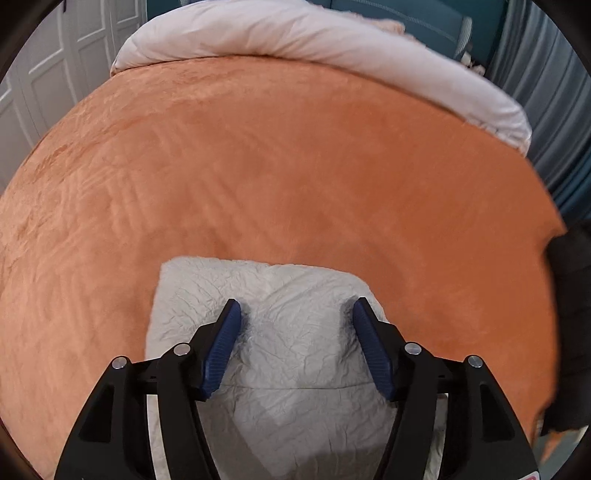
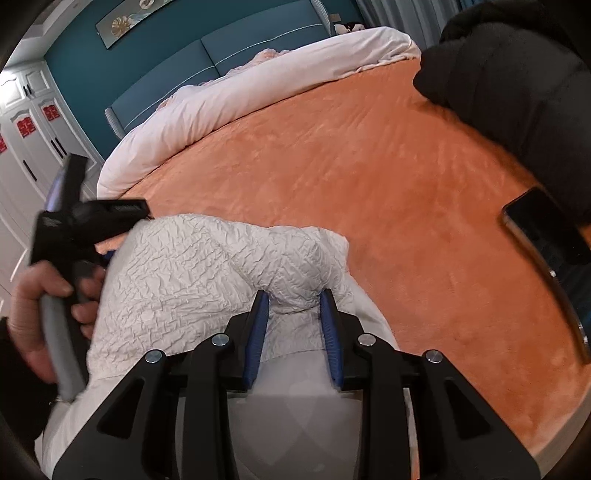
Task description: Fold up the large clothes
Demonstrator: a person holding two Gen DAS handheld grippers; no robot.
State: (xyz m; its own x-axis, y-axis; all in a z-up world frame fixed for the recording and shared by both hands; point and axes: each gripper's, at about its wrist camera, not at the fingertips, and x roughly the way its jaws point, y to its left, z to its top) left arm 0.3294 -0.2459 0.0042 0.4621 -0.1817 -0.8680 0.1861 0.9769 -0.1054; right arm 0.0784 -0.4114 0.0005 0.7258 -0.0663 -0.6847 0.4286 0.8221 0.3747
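Orange plush bedspread [image 1: 295,166] covers the bed under my tongs. My left tongs [image 1: 295,314] stand wide over the folded white crinkled garment [image 1: 288,354], blue pads clear of it. My right tongs [image 2: 293,299] are narrow, pads pinching a raised fold of that garment [image 2: 207,266], which lies at the bed's near edge. My left hand [image 2: 40,314] grips its handle beside the cloth. Farther out, a dark phone [image 2: 546,240] lies by the right edge under a black bundle [image 2: 517,74]; a pale duvet [image 1: 314,33] is heaped along the far edge.
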